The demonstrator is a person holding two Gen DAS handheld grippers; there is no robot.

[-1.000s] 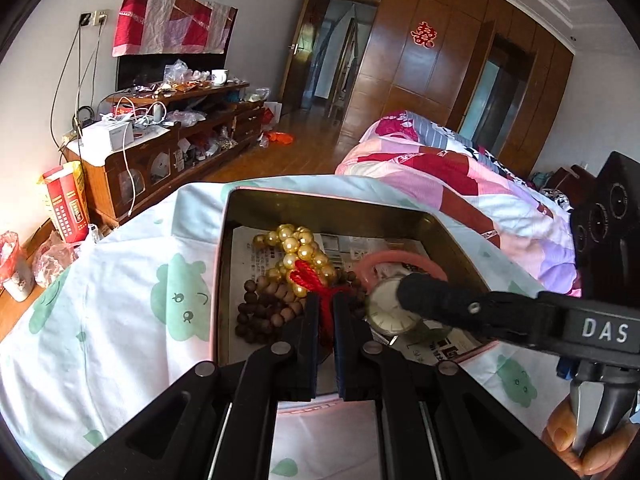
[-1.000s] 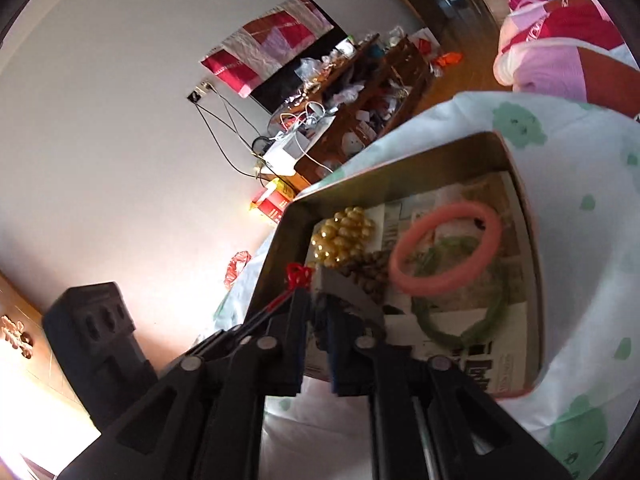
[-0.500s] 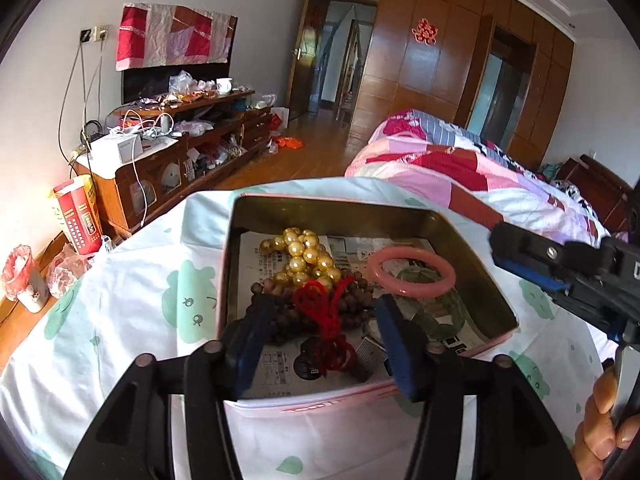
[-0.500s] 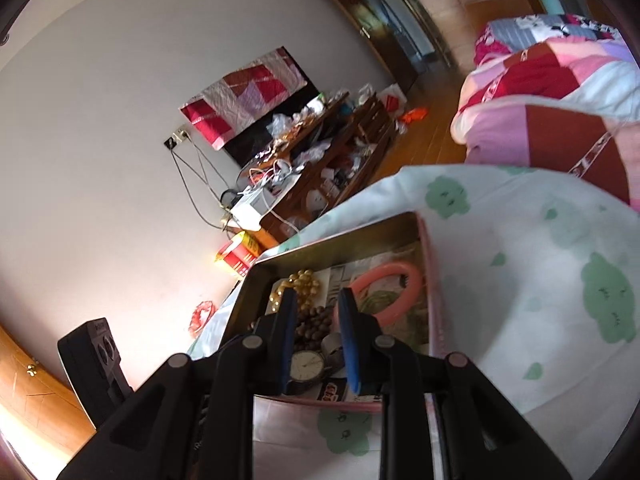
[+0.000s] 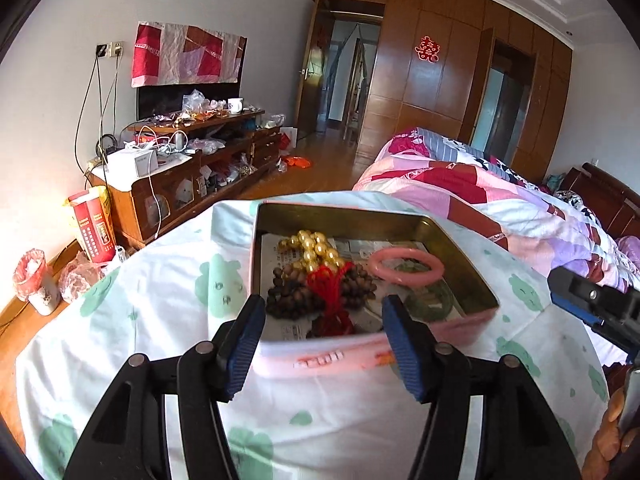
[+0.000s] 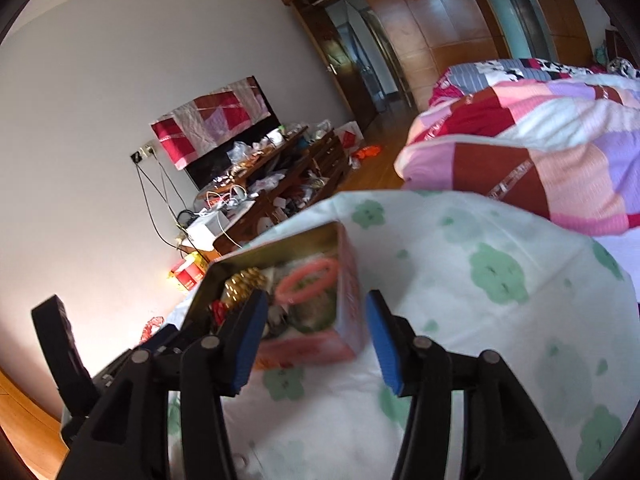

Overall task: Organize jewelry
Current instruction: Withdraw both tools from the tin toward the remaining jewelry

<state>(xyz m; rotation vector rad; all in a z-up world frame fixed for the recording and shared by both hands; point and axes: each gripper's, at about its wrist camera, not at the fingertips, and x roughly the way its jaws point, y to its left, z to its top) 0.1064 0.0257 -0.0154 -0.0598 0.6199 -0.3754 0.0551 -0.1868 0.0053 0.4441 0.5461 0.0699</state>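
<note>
both jaws are opening with nothing between them: left gripper [image 5: 324, 332] has dropped the red tassel [image 5: 330, 292] into the tin [image 5: 452, 236], right gripper [image 6: 316, 332] its watch; both pieces look stowed.

surface: table w/ green-print cloth [image 5: 152, 308] | on it: 1 pink tin [image 5: 320, 360]

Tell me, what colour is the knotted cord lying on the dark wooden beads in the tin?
The knotted cord is bright red. The left wrist view shows it best.

A red double-happiness sign [image 5: 426, 49], apparently, hangs on the wardrobe [image 5: 432, 80].
</note>
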